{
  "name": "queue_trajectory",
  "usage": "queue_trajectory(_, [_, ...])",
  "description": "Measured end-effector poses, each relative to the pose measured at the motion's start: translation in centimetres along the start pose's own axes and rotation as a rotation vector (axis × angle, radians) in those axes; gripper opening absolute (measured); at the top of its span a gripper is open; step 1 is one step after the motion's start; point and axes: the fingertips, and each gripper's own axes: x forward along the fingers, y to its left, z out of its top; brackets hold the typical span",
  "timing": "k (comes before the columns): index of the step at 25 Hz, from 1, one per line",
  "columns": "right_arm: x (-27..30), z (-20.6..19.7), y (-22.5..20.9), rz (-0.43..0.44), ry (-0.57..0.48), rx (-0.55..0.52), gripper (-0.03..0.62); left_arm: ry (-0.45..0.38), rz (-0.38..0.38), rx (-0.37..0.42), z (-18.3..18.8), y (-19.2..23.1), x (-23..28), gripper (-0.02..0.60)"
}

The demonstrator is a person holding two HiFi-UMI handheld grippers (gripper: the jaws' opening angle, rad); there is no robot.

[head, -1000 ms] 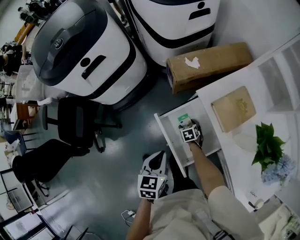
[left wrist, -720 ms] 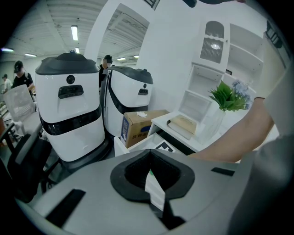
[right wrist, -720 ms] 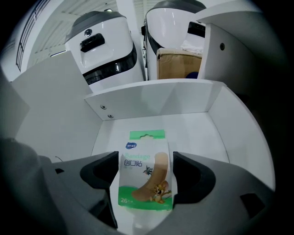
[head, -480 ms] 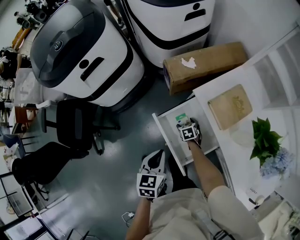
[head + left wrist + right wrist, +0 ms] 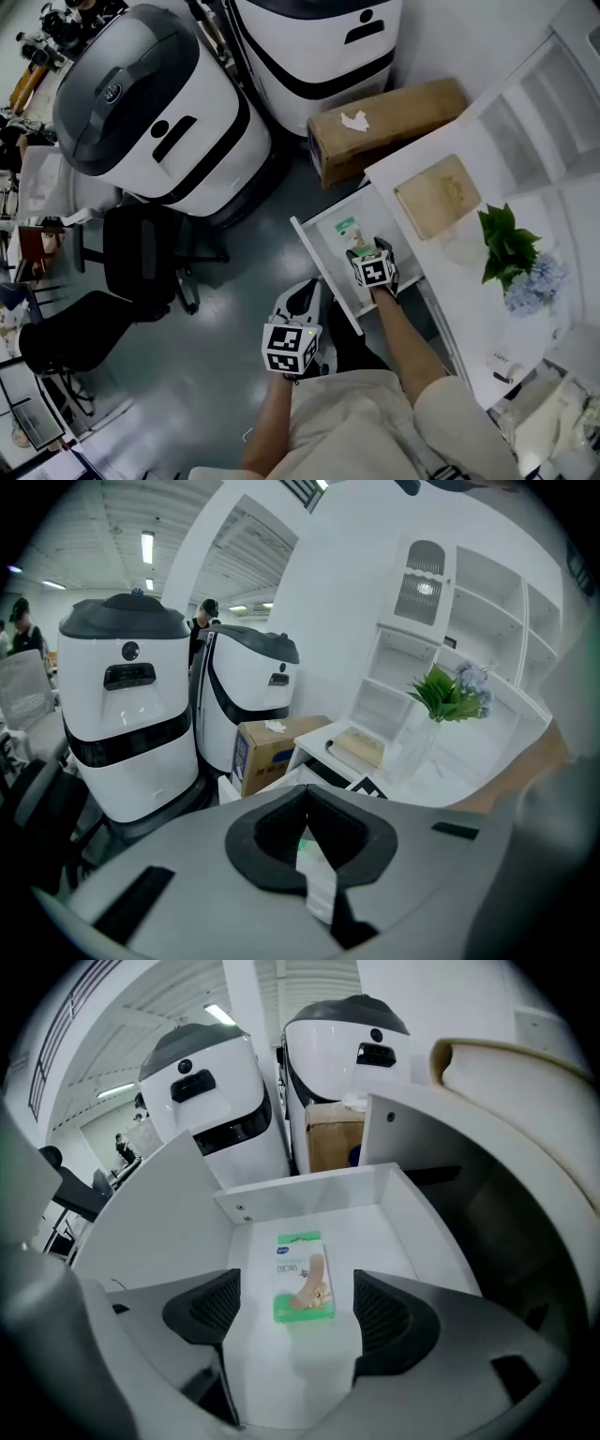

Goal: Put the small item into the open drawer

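The small item, a green and white packet, lies flat on the floor of the open white drawer. My right gripper hovers inside the drawer just behind the packet, jaws open and wide apart, touching nothing. My left gripper hangs over the floor in front of the drawer, pads together, holding nothing. Through its jaws the drawer shows faintly in the left gripper view.
Two large white and black robots stand beyond the drawer. A cardboard box sits beside the white desk, which bears a tan book and a potted plant. A black chair is left.
My right gripper has drawn back a little from the packet, which stays on the drawer floor. The head view has shifted; the left gripper holds its place.
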Motion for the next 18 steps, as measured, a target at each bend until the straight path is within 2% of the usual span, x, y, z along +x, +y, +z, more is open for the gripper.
queue_trajectory(6, [-5.0,-0.8,1.3,-0.020,-0.054,0.095,0.376,0.021,-0.041,0.025,-0.5,0.0,-0.4,0.017])
queue_trajectory(18, [-13.6,-2.1,3.5,-0.086,-0.173,0.197,0.376,0.037,-0.126,0.065,-1.0,-1.5,-0.7,0.017])
